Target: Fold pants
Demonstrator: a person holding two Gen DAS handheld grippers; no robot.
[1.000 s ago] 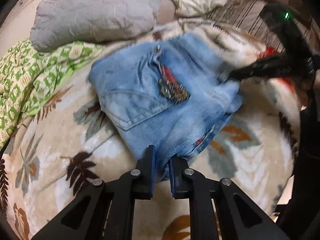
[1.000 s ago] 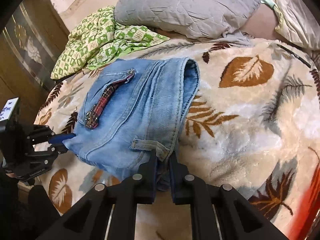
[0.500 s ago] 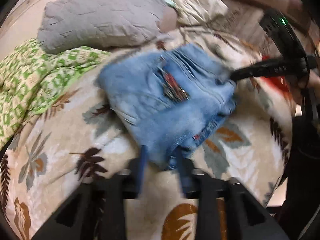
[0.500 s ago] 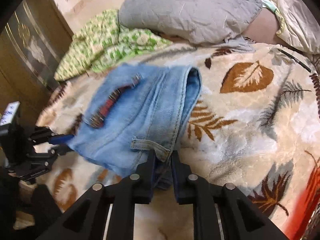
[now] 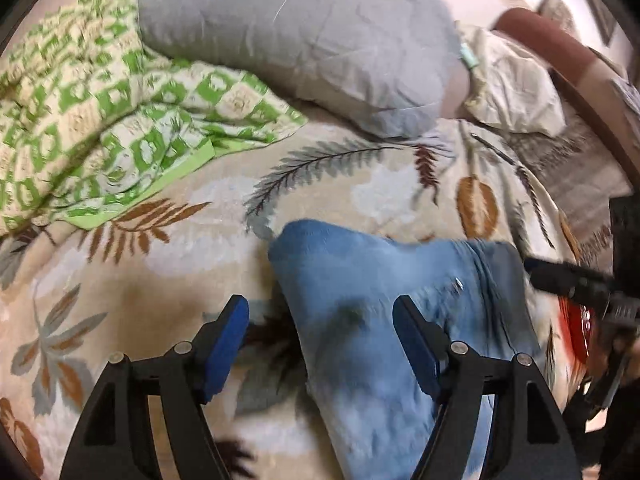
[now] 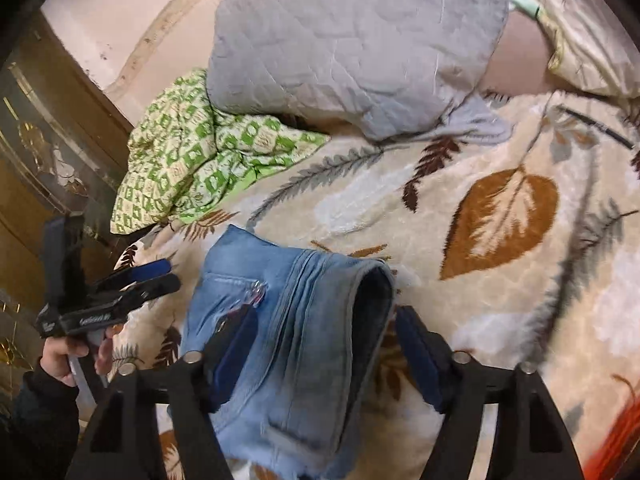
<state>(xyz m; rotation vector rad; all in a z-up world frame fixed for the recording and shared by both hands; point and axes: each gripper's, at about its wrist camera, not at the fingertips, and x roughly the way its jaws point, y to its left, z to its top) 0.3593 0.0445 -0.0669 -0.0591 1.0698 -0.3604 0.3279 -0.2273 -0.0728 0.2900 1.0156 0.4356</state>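
- The left gripper (image 5: 320, 336) stood wide, its jaws having just been opening, and both blue pads hung clear of the cloth.
- The folded jeans (image 5: 384, 320) lay on the leaf-print blanket (image 5: 168, 280), their near end running down between the left fingers without touching either pad.
- The left-hand blue pad (image 5: 226, 344) sat over bare blanket; the right-hand pad sat over denim, apart from it as far as the blur allowed.
- Beyond the left fingertips lay more blanket, then the grey quilted pillow (image 5: 304, 28), with the green checked quilt (image 5: 100, 120) off to the far left.
- The right gripper (image 6: 320, 344) was wide too, jaws just been opening, nothing pinched between them.
- The jeans (image 6: 288, 320) spread under and between the right fingers, the folded edge (image 6: 372, 304) curling up just inside the right-hand pad.
- The left-hand pad (image 6: 232, 356) of that gripper hovered over the pocket area; whether it brushed the denim could not be told.
- Out to the left of the right fingers, the other gripper (image 6: 156, 276) showed side-on beside the jeans, held by a hand (image 6: 68, 356) in a dark sleeve.
- Ahead of the right fingertips ran blanket with a large brown leaf (image 6: 500, 220), and past it the grey pillow (image 6: 352, 48) and a cream cushion (image 6: 592, 40).
- The picture from the left wrist was smeared with motion.
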